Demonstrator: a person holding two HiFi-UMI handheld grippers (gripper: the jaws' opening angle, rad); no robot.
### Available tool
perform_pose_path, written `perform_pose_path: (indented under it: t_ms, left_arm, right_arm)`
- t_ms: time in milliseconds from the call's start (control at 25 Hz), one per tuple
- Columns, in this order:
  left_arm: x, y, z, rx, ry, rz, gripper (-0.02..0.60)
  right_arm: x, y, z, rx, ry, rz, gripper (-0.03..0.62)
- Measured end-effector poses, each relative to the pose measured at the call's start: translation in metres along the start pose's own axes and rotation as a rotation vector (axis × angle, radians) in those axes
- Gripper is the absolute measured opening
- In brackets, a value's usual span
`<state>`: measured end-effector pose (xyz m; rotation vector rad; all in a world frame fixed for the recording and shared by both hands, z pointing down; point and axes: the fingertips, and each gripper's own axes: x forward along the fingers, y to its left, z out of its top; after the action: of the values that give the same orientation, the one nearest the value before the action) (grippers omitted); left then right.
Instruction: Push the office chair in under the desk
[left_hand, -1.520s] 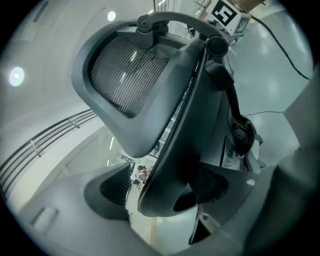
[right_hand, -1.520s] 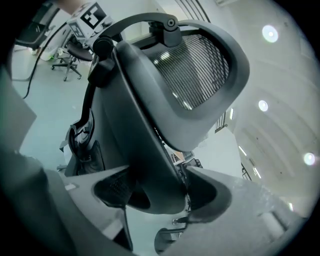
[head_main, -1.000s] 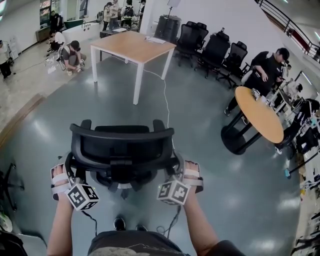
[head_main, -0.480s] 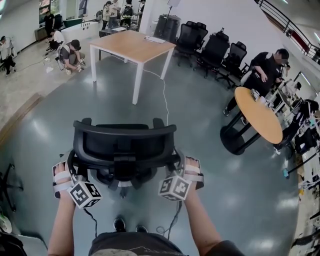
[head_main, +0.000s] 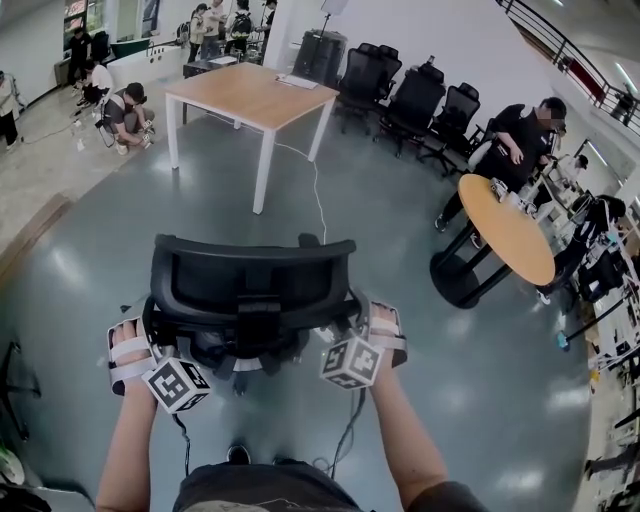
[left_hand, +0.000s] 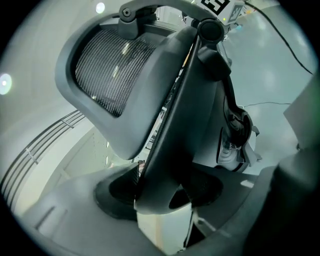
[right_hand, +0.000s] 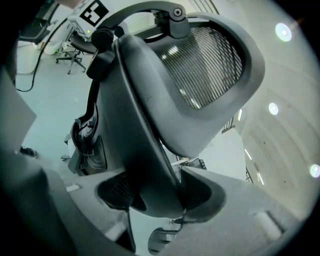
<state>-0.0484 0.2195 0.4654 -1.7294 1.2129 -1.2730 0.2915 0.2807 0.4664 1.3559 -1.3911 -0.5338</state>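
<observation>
- While the office chair (head_main: 250, 290) is gripped from behind on both sides, it stands on the grey floor (head_main: 420, 230), well apart from the wooden-topped bench (head_main: 245, 95) ahead of it.
- The chair's back is turned towards the person, and no part of the chair is under the bench yet.
- The left edge of the chair's back is clamped by the left hand-held gripper (head_main: 150, 330). Its jaws have just been closing a little further, and the frame of the back is pressed between them.
- The right edge is clamped in the same way by the right hand-held gripper (head_main: 357, 325), with its jaws at a middling width on the frame.
- The step in hand is judged to be the rolling of the chair towards the bench, at an early stage.
- An even, level push from both sides is called for next, aimed at the gap between the bench's white legs.
- A white cable (head_main: 318, 195) is laid on the floor between chair and bench, and the wheels could be caught on it.
</observation>
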Motion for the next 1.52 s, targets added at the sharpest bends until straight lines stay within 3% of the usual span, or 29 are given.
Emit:
perform_pose_path:
  t_ms: [600, 1120, 1520]
  left_arm:
    - [0.044, -0.002, 0.028, -0.031, 0.042, 0.025, 0.285]
    - [0.12, 0.015, 0.045, -0.045, 0.076, 0.051, 0.284]
    - [0.188, 0.044, 0.055, -0.019, 0.067, 0.042, 0.278]
  right_arm:
    - [0.061, -0.024, -0.011, -0.02, -0.046, -0.008, 0.239]
    - [0.145, -0.051, 0.001, -0.061, -0.127, -0.029, 0.235]
    - [0.216, -0.079, 0.023, -0.046, -0.079, -0.018, 0.236]
